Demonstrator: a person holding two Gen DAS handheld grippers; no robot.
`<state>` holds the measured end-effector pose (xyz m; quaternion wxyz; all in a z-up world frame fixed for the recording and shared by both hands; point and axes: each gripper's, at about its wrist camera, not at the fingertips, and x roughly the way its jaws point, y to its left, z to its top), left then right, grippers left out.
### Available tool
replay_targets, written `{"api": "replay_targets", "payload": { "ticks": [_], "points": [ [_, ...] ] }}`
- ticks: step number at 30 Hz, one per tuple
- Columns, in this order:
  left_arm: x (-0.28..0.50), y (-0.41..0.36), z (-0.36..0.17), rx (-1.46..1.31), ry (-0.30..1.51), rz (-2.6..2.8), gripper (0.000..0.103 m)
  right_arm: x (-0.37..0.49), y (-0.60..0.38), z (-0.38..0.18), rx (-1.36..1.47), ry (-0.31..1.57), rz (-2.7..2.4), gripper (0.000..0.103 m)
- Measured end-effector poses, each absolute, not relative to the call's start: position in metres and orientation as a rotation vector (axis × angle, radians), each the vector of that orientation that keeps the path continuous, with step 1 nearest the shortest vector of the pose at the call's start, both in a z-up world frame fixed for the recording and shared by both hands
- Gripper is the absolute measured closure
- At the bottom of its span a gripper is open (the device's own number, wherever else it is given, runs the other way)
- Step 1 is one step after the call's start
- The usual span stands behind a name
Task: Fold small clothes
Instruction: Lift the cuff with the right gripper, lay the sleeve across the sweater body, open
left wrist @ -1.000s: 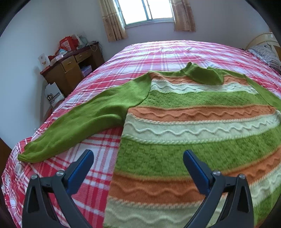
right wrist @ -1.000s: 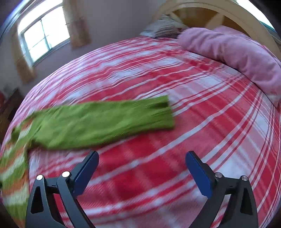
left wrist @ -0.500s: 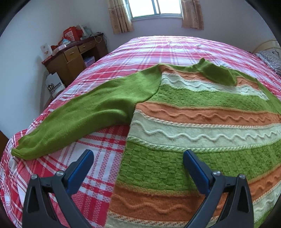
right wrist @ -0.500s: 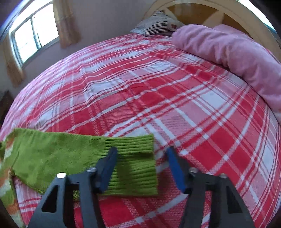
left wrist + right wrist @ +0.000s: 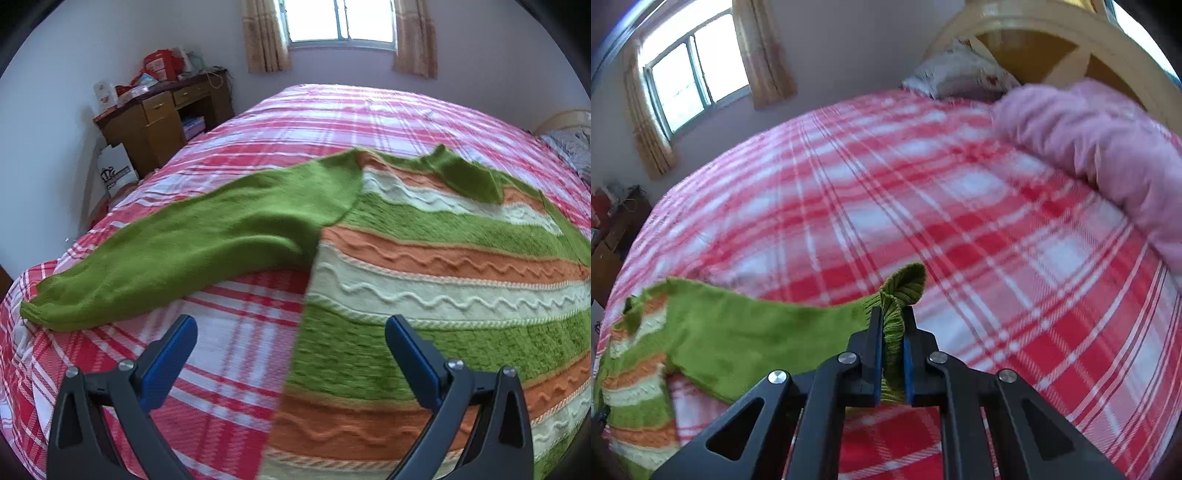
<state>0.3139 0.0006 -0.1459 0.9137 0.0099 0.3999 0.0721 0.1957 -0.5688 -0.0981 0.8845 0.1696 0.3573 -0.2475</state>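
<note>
Red-and-white plaid bedspread [image 5: 332,122] bears a striped green, orange and cream knitted sweater [image 5: 424,266]; right gripper [image 5: 891,332] pinches its ribbed green cuff [image 5: 899,295], apparently for folding the sleeve inward, while left gripper [image 5: 291,354] hovers agape, holding nothing.

Left gripper [image 5: 291,334] fingers spread, right gripper [image 5: 891,321] pinched

The sweater [image 5: 436,280] is striped green, orange and cream with wavy ridges, its sleeves [image 5: 746,332] plain green. The bedspread [image 5: 332,118] is red, pink and white plaid. A pink blanket [image 5: 1100,147] lies by the pale yellow headboard [image 5: 1052,26]. The desk [image 5: 155,122] is brown, the curtains [image 5: 264,35] tan, and both grippers' pads [image 5: 170,360] blue on black.
</note>
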Motion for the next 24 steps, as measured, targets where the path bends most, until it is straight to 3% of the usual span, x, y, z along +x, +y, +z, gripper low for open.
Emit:
{"api": "replay_targets", "payload": {
  "ticks": [14,24],
  "points": [
    [0.31,0.043,-0.15,-0.061,0.804,0.178,0.0,0.235,-0.505,0.047,0.22,0.557,-0.445,0.096],
    [0.306,0.051,-0.159,-0.107,0.807,0.157,0.0,0.276,-0.408,0.091,0.094,0.52,-0.281,0.096]
  ]
}}
